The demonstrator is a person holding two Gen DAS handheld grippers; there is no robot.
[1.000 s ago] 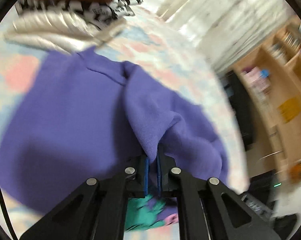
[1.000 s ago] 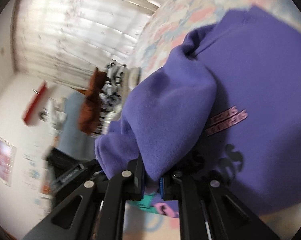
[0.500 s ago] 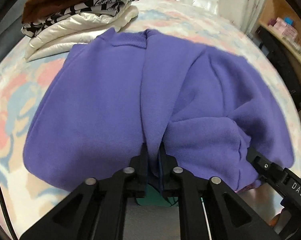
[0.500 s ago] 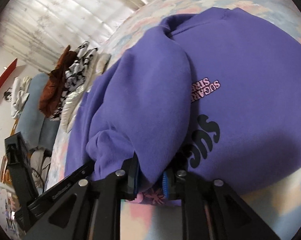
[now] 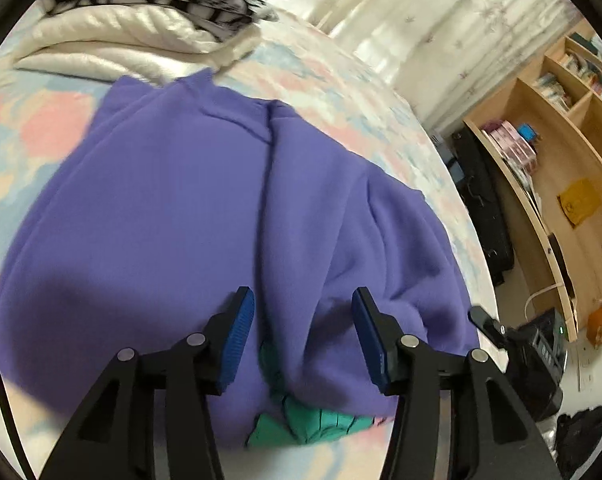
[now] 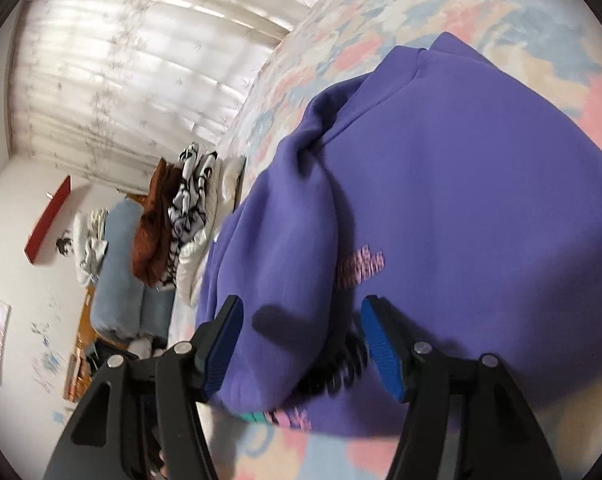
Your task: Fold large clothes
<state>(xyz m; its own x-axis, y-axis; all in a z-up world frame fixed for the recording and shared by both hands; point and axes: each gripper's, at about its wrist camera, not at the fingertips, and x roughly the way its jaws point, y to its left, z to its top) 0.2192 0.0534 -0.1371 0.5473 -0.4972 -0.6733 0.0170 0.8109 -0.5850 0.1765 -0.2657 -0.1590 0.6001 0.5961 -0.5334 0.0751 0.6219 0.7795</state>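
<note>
A purple sweatshirt lies on the pastel patterned bed, with one side folded over the body. It also shows in the right wrist view, with pink lettering and a black print by the hem. My left gripper is open, its blue pads either side of a fabric ridge near the hem, not pinching it. My right gripper is open over the folded sleeve's lower edge. A green printed patch peeks out under the hem.
A stack of folded clothes, cream, black-and-white and brown, lies at the bed's far end, also in the right wrist view. Wooden shelves and a black case stand right of the bed. Curtains hang behind.
Both grippers have opened and let go of the purple fabric they held pinched. The folded part now lies on the sweatshirt. Both views have shifted and tilted.
</note>
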